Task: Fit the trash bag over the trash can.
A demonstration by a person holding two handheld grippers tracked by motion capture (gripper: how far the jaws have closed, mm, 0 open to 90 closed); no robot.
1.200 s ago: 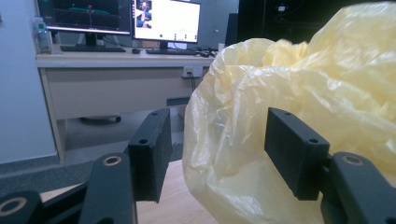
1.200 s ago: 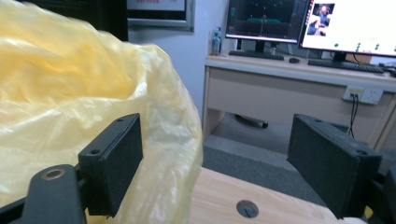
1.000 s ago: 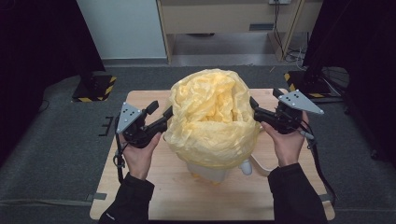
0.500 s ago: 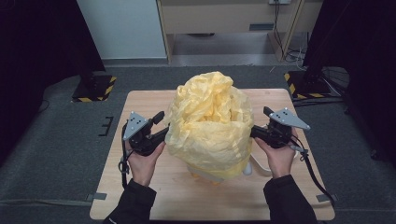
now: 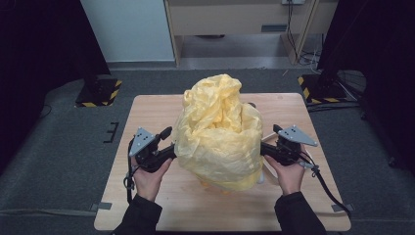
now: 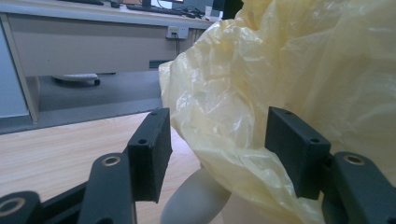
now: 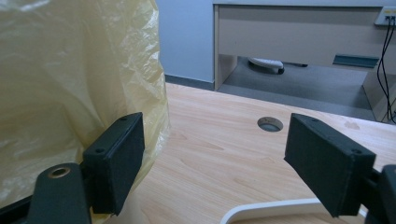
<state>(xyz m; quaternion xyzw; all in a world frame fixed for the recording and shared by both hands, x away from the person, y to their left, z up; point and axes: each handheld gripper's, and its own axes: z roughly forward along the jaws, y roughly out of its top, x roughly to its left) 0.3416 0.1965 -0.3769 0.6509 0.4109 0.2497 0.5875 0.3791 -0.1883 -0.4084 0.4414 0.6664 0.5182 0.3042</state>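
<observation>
Wooden table (image 5: pixel 147 117), dark floor around | yellow bag (image 5: pixel 220 137) mid-table, draped over pale object (image 6: pixel 196 200), mostly hidden | left gripper (image 5: pixel 169 147) open, bag fold between jaws | right gripper (image 5: pixel 268 147) open, empty, beside bag

Pale yellow plastic bag (image 5: pixel 218 137) (crinkled, translucent) over a cream-white bin (image 6: pixel 196 200); light wood table (image 5: pixel 147 112).

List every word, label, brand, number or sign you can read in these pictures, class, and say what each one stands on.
No readable text anywhere.
Crumpled yellow plastic bag: plain, no print.
Pale wooden table: unmarked.
Black two-jaw left gripper and right gripper: no lettering seen.
Yellow-and-black striped floor plates: hazard stripes only, no words.
Wall socket plate below the desk: too small to show any marking.
</observation>
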